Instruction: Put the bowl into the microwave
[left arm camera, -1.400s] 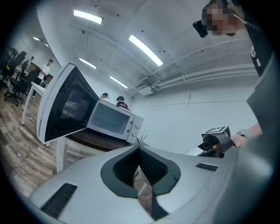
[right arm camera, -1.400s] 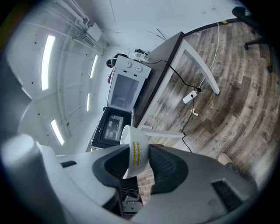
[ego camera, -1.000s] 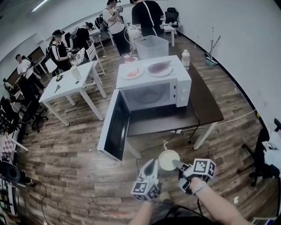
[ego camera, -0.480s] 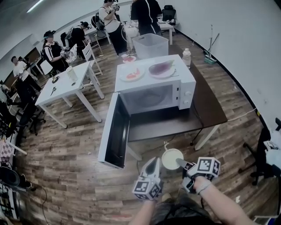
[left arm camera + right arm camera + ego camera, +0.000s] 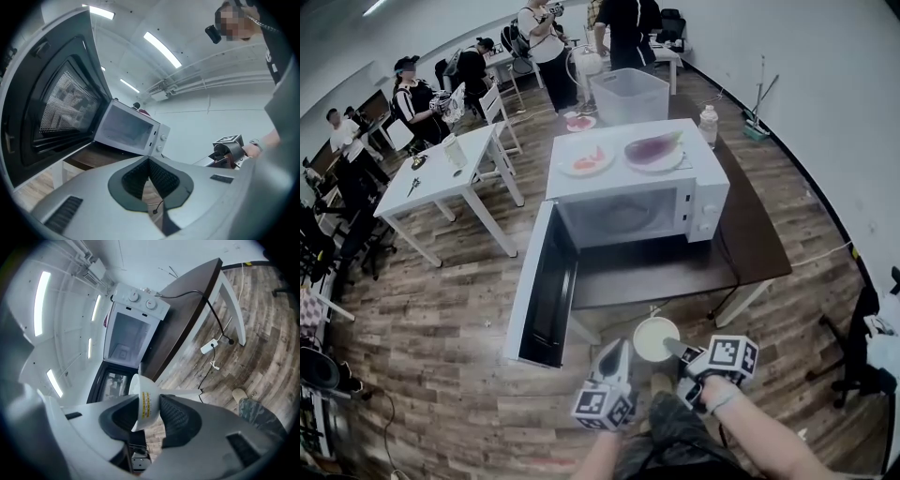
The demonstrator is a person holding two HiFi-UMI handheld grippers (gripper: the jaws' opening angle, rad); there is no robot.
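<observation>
The right tool (image 5: 150, 400) clamps a smooth round white bowl (image 5: 143, 389) at its rim; the left tool (image 5: 149, 163) sits clenched, empty.

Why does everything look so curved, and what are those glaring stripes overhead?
Head view: the wide lens bows the dark brown table and wooden floorboards. Left gripper view: long ceiling strip lights blow out white. Right gripper view: the white bowl is sharp; picture edges go black.

Microwave (image 5: 628, 202) on the table (image 5: 752, 239) ahead of me, door (image 5: 539, 286) out left, plates (image 5: 586, 161) on top, my bowl (image 5: 656, 338) out front.
</observation>
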